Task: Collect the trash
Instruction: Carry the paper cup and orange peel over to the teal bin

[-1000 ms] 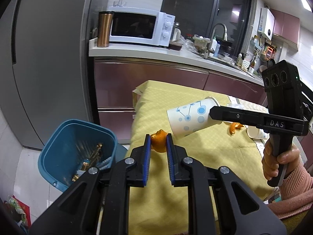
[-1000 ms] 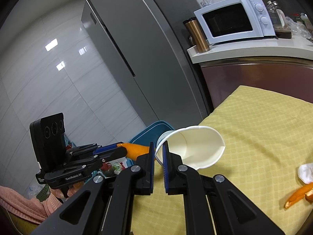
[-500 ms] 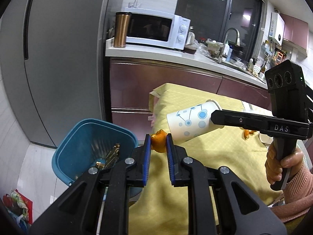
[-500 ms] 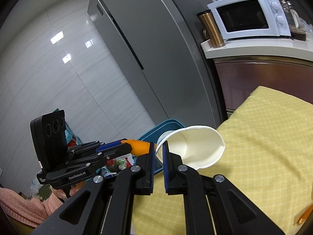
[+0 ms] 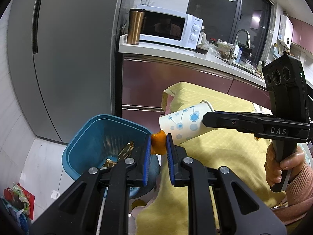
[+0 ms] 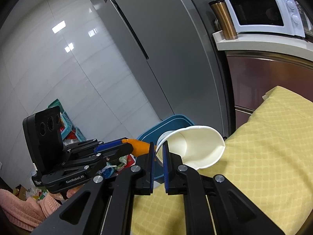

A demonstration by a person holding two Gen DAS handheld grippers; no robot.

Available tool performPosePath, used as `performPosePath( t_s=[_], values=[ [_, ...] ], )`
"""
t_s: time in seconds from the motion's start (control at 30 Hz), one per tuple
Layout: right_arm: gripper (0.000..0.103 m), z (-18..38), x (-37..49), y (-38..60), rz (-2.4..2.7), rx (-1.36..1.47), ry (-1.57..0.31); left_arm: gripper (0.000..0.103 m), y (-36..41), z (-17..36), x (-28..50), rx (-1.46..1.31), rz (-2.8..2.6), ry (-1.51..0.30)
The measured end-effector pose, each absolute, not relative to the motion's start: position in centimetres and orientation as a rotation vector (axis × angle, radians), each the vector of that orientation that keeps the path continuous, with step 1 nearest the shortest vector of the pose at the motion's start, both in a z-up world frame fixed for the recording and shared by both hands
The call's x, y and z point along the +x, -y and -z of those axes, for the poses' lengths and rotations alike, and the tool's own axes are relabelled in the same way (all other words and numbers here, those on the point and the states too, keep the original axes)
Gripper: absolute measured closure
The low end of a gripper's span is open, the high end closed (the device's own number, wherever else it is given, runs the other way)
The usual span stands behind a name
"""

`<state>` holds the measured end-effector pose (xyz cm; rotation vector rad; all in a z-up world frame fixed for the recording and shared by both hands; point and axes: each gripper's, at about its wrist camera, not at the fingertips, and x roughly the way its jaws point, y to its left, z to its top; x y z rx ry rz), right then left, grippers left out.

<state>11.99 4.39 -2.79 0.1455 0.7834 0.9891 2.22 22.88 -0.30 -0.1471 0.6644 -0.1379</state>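
My left gripper [image 5: 158,140] is shut on a piece of orange peel [image 5: 158,144] and holds it at the near right rim of the blue trash bin [image 5: 93,137]. My right gripper [image 6: 158,148] is shut on the rim of a white paper cup [image 6: 197,148] with blue dots [image 5: 182,124], held on its side over the left end of the yellow tablecloth [image 6: 264,156]. The cup hangs just right of the peel and bin. The bin [image 6: 172,123] holds gold wrappers [image 5: 121,153]. The left gripper with the peel [image 6: 139,146] shows in the right wrist view.
A grey fridge [image 5: 74,58] stands behind the bin. A counter [image 5: 176,52] carries a microwave [image 5: 168,27] and a copper tumbler [image 5: 135,26]. Bags and baskets [image 6: 66,121] lie on the floor at the left. A bit of peel [image 5: 138,203] lies under the table edge.
Both grippers have moved left toward the bin, carrying the peel and the cup. The peel now sits at the bin's rim; the cup is near the table's left end.
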Motion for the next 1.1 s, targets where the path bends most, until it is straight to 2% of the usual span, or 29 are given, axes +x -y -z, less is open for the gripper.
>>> performPosePath(
  t_s=[1.1],
  values=[
    [0.096, 6.5, 14.6, -11.4, -0.987, 0.035, -0.926, 0.087, -26.4, 4.6, 5.4, -0.214, 0.034, -0.737]
  ],
)
